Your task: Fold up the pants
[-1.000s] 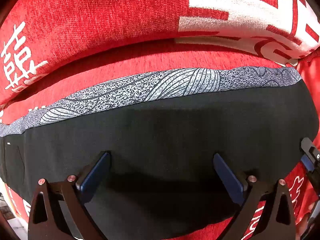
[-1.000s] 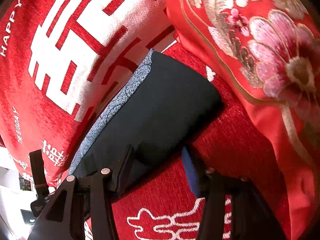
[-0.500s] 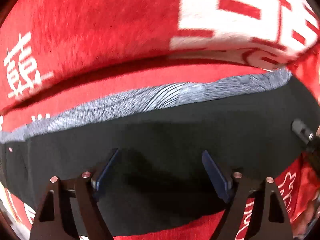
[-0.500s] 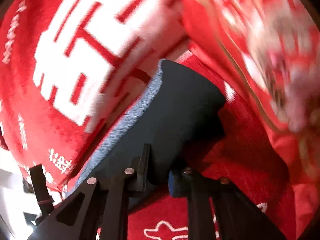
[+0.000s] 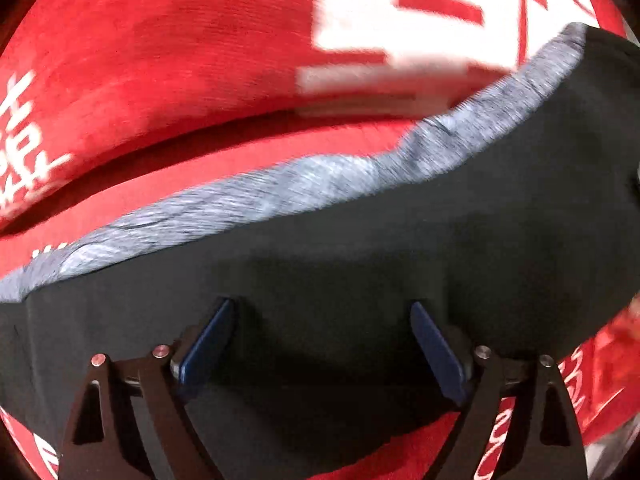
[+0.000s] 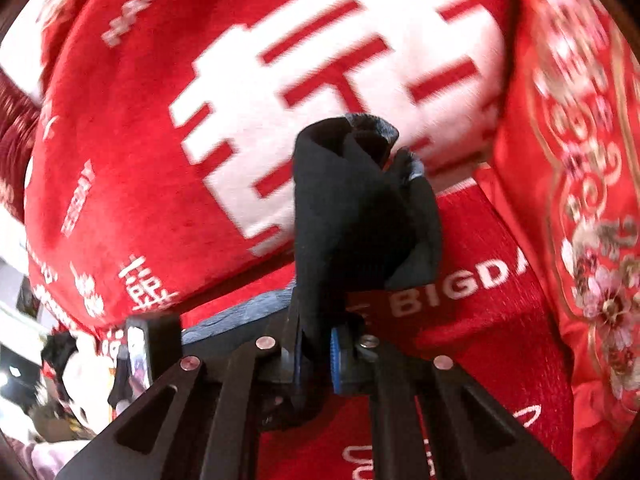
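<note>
The black pants [image 5: 320, 256] with a grey patterned strip [image 5: 256, 196] along their far edge lie across a red sofa seat. My left gripper [image 5: 320, 340] is open, its blue pads [image 5: 208, 340] just above the black cloth. My right gripper [image 6: 316, 354] is shut on the right end of the pants [image 6: 352, 216] and holds it lifted off the seat, bunched and standing up. In the left wrist view that end rises at the upper right.
A red back cushion with large white characters [image 6: 320, 80] stands behind the pants. A red pillow with embroidered flowers [image 6: 592, 200] is at the right. The red seat cover with white lettering [image 6: 460, 284] lies below. A room with clutter shows at the far left [image 6: 60, 360].
My right gripper closed on the right end of the pants and lifted it off the seat. My left gripper stayed open over the cloth, moving slightly.
</note>
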`<state>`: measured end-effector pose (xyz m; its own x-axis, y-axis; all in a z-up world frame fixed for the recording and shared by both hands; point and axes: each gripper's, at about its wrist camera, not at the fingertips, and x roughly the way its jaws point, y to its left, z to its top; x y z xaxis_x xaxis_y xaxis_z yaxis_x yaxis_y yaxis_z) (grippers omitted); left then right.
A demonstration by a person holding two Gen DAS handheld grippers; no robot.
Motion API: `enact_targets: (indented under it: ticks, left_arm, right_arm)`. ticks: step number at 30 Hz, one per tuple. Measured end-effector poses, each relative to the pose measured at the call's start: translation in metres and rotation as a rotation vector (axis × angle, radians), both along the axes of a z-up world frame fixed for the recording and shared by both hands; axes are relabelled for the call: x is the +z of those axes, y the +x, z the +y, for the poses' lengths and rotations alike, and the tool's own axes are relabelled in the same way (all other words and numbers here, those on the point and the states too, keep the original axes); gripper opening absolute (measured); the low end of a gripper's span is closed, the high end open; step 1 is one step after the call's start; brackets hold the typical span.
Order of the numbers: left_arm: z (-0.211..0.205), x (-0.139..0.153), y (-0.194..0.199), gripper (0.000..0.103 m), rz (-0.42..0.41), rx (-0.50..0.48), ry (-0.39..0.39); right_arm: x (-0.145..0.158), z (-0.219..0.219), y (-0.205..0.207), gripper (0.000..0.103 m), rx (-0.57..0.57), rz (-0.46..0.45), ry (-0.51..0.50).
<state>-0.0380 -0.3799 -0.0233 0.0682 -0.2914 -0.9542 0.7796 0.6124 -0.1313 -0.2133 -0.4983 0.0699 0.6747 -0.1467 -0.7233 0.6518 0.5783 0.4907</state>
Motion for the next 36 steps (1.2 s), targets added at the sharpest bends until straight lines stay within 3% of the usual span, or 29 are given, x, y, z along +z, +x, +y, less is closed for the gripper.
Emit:
enact_targets:
  ticks: [6,10,14,17,20,21,22,23,26,28,31,33,36]
  left_arm:
    - [0.072,0.031,0.052,0.091,-0.005,0.077,-0.026]
    - [0.144,0.046,0.093,0.091,-0.053,0.136,0.015]
    - [0.22,0.047,0.135,0.091,-0.078,0.239,0.085]
    - [0.276,0.038,0.159,0.091,-0.088,0.294,0.146]
    - [0.304,0.033,0.166,0.091,-0.072,0.281,0.166]
    - [0.312,0.034,0.166,0.091,-0.064,0.266,0.156]
    - [0.314,0.033,0.167,0.091,-0.056,0.257,0.147]
    - [0.318,0.033,0.166,0.091,-0.035,0.246,0.131]
    - [0.313,0.029,0.167,0.091,0.044,0.225,0.066]
    - [0.303,0.043,0.169,0.091,0.099,0.191,0.0]
    - [0.275,0.054,0.154,0.091,0.168,0.108,-0.064]
    - [0.25,0.056,0.135,0.091,0.18,0.065,-0.058]
    - [0.232,0.045,0.129,0.091,0.18,0.018,-0.063]
  right_arm:
    - [0.034,0.064,0.045,0.011,0.169,0.036,-0.144]
    - [0.037,0.124,0.088,0.011,0.312,0.088,-0.223]
    - [0.004,0.197,0.147,0.012,0.466,0.191,-0.254]
    - [-0.047,0.255,0.184,0.02,0.602,0.357,-0.299]
    - [-0.086,0.303,0.198,0.022,0.693,0.573,-0.488]
    - [-0.085,0.312,0.197,0.026,0.7,0.589,-0.545]
    - [-0.079,0.318,0.194,0.038,0.708,0.578,-0.55]
    - [-0.071,0.317,0.19,0.05,0.707,0.543,-0.501]
    - [-0.046,0.298,0.179,0.052,0.634,0.377,-0.197]
    - [-0.045,0.271,0.168,0.052,0.478,0.279,0.055]
    - [-0.071,0.228,0.138,0.052,0.209,0.129,0.402]
    - [-0.091,0.214,0.126,0.051,0.097,0.055,0.539]
    - [-0.104,0.204,0.13,0.051,0.059,-0.001,0.597]
